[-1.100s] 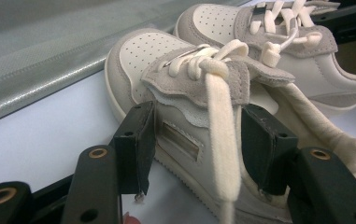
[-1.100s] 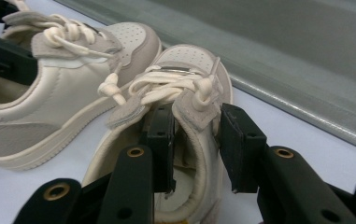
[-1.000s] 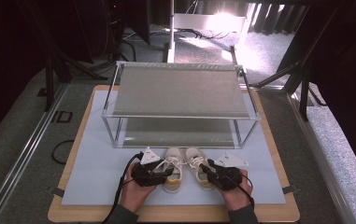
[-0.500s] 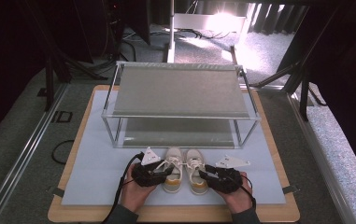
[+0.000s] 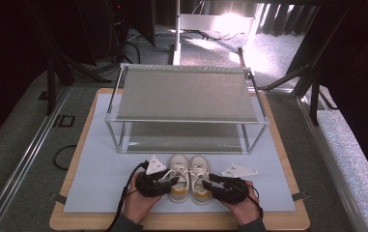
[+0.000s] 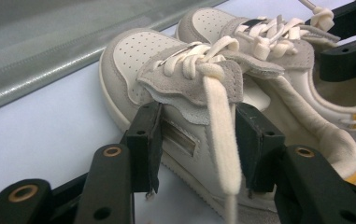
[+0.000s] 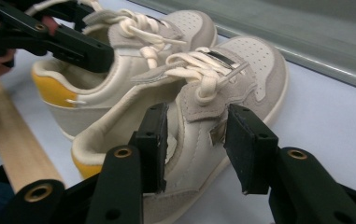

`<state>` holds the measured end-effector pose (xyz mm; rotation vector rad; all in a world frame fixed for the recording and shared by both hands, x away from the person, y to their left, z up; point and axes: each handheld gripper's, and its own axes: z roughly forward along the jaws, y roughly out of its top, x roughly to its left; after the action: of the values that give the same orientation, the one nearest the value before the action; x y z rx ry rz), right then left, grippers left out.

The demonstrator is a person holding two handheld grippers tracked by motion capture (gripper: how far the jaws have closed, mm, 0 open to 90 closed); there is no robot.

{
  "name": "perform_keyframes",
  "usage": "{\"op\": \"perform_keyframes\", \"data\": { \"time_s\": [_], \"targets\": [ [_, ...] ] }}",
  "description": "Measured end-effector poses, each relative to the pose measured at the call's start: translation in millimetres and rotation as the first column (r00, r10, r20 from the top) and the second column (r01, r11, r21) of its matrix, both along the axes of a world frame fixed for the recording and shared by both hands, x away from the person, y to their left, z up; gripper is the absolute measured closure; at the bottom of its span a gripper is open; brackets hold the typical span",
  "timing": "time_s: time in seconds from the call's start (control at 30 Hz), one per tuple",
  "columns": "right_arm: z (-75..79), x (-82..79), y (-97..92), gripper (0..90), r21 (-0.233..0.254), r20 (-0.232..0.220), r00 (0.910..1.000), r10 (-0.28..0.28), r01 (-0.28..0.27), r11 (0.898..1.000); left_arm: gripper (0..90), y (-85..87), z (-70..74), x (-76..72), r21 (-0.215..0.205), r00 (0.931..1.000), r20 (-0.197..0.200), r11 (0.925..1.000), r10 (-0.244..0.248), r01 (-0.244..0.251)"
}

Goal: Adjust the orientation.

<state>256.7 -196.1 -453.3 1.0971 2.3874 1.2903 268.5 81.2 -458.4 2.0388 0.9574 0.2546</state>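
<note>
Two small cream and grey sneakers with yellow heels stand side by side on the pale mat [image 5: 99,183], toes toward the rack. My left gripper [image 5: 172,180] comes in from the left. It is shut on the outer wall of the left shoe [image 5: 179,169], one pad outside and one inside the opening [image 6: 199,144], and its jaws have just eased apart slightly. A loose lace hangs between the pads. My right gripper [image 5: 208,183] straddles the outer wall of the right shoe [image 5: 200,169]. Its jaws have just been opening, and the wall stands loosely between the pads [image 7: 195,144].
A two-tier metal rack [image 5: 186,94] with grey shelves stands just behind the shoes. The mat lies on a wooden board [image 5: 172,223] whose front edge is under the person's hands. Dark floor, cables and stands surround the board.
</note>
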Motion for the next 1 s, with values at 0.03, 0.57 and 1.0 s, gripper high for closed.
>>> {"op": "perform_keyframes", "data": {
  "time_s": [0.03,0.57,1.0],
  "targets": [
    [0.2,-0.2,0.0,58.2,0.006,0.001,1.0,0.004,-0.004,1.0,53.3,-0.1,0.0,-0.7,-0.004,1.0,-0.002,1.0,-0.001,0.001],
    [-2.4,0.3,-3.7,57.0,0.022,-0.011,0.9999,0.004,-0.004,1.0,52.2,-1.0,3.8,-5.6,0.028,0.9996,0.0,0.9992,-0.029,0.029],
    [-3.2,1.5,-2.8,51.6,0.018,-0.016,0.9998,-0.014,0.014,1.0,44.2,1.7,2.2,-6.2,-0.002,0.9995,-0.014,0.9996,-0.03,0.03]
  ]
}}
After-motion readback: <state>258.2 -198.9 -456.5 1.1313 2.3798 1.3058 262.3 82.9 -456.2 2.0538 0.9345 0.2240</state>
